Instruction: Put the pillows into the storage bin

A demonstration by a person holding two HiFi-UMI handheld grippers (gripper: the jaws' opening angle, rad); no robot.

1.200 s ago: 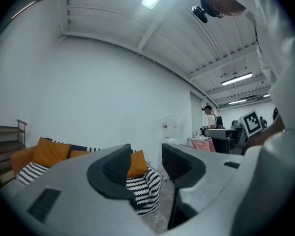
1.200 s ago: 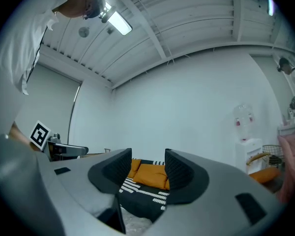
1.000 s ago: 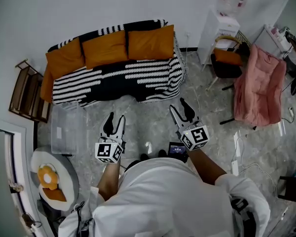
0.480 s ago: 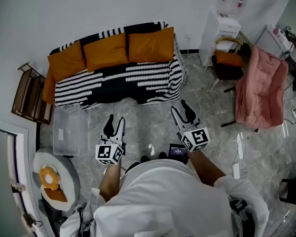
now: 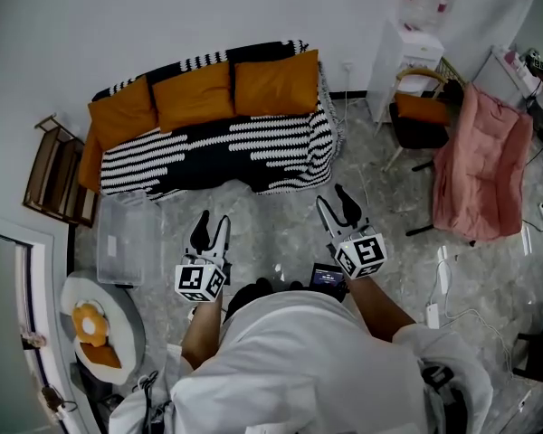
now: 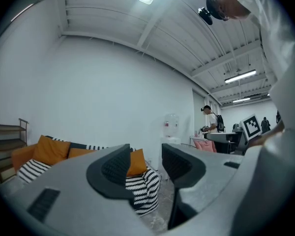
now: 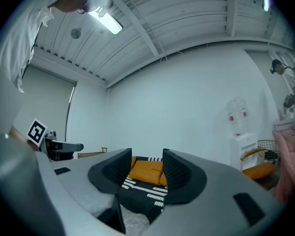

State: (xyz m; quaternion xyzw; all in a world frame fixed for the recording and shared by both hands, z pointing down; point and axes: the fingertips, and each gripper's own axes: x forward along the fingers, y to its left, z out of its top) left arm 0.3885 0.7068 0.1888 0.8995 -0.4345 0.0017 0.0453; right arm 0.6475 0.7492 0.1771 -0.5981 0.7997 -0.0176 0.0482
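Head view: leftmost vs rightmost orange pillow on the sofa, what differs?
Place: the leftmost pillow sits at the sofa end nearest the clear bin; the rightmost pillow sits at the far end.
Pose: the leftmost pillow is skewed; the rightmost pillow lies squarer to the sofa back.
Size: the leftmost pillow looks smaller than the rightmost pillow here.
Shared: both orange, propped along the back, not yet binned.

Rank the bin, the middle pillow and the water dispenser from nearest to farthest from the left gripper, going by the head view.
From the left gripper:
1. Bin, low down, just to its left.
2. Middle pillow, on the sofa straight ahead.
3. Water dispenser, far off to the upper right.
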